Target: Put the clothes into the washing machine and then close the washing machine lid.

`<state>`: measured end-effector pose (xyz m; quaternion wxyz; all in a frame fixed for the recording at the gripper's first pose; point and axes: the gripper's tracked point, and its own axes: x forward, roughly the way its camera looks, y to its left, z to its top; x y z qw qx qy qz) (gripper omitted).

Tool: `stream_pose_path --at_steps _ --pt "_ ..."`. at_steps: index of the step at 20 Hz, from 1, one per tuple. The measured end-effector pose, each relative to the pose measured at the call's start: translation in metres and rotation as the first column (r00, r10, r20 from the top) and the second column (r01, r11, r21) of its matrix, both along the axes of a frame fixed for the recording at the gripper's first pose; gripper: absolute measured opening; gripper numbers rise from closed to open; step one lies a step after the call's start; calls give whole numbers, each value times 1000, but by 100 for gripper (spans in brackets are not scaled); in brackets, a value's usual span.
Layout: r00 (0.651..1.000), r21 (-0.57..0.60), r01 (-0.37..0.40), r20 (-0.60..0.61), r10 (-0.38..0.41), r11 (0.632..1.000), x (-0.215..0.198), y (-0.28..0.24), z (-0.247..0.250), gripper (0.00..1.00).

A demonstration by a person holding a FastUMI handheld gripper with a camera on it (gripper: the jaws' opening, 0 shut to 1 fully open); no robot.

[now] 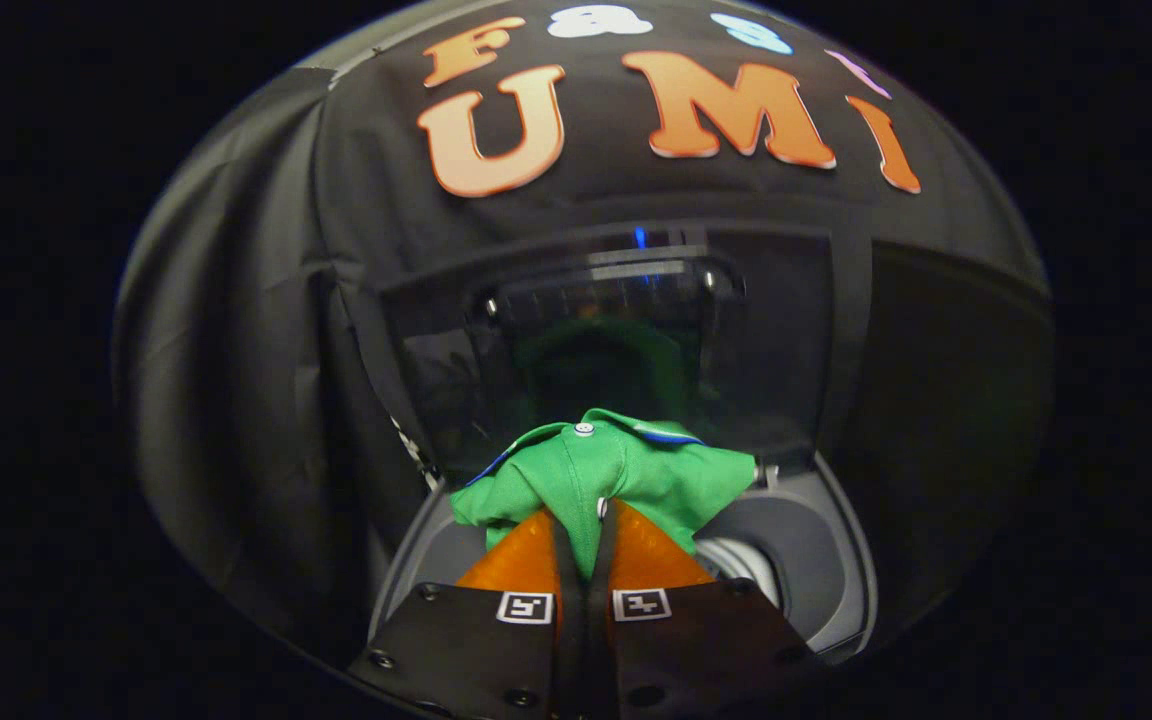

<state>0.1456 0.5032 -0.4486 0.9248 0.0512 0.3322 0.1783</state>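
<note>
**Green garment held over the open washer**

The gripper [581, 530] has its two fingers drawn close together with a fold of the green garment [601, 470] pinched between them, so the cloth bunches up just ahead of the fingertips and spills to either side. A small white button and a strip of blue trim show on the fabric. Below and beyond the cloth sits the washing machine [816, 560], its grey top rim curving round a dark opening, with a pale part of the drum showing just beside the fingers. The lid [616, 330] stands raised behind the opening, dark and glossy, mirroring a faint green blur of the garment.

The step in hand looks like the loading one: the garment hangs above the opening, not yet inside. The next move likely calls for lowering the cloth well into the drum before letting go, so no edge drapes over the rim, then reaching for the raised lid
</note>
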Motion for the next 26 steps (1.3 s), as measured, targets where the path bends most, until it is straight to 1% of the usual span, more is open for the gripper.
stream_pose_path --at_steps 3,4,7,8,10,12,15,16,18,22,24,26 --pt "998 -75 -15 -64 10 997 4 4 -25 8" --pt "994 -91 -18 -110 8 996 2 4 -39 8" --pt "961 -68 16 -275 -34 998 -13 2 -73 9" --pt "954 -64 36 -295 -53 997 -12 0 -79 8" --pt "941 -95 41 -332 -71 995 -9 -10 -91 9" --pt "915 -124 48 -392 -94 991 -12 -14 -106 9" --pt "859 -129 38 -503 -98 991 -26 -12 -127 8" --pt "852 -130 37 -513 -99 991 -26 -12 -130 9" --pt "856 -132 53 -504 -113 990 -23 -13 -127 9" --pt "855 -140 36 -508 -103 989 -25 -14 -126 9" --pt "852 -134 28 -515 -93 991 -26 -11 -127 13" --pt "856 -151 14 -510 -90 988 -29 -12 -124 48"
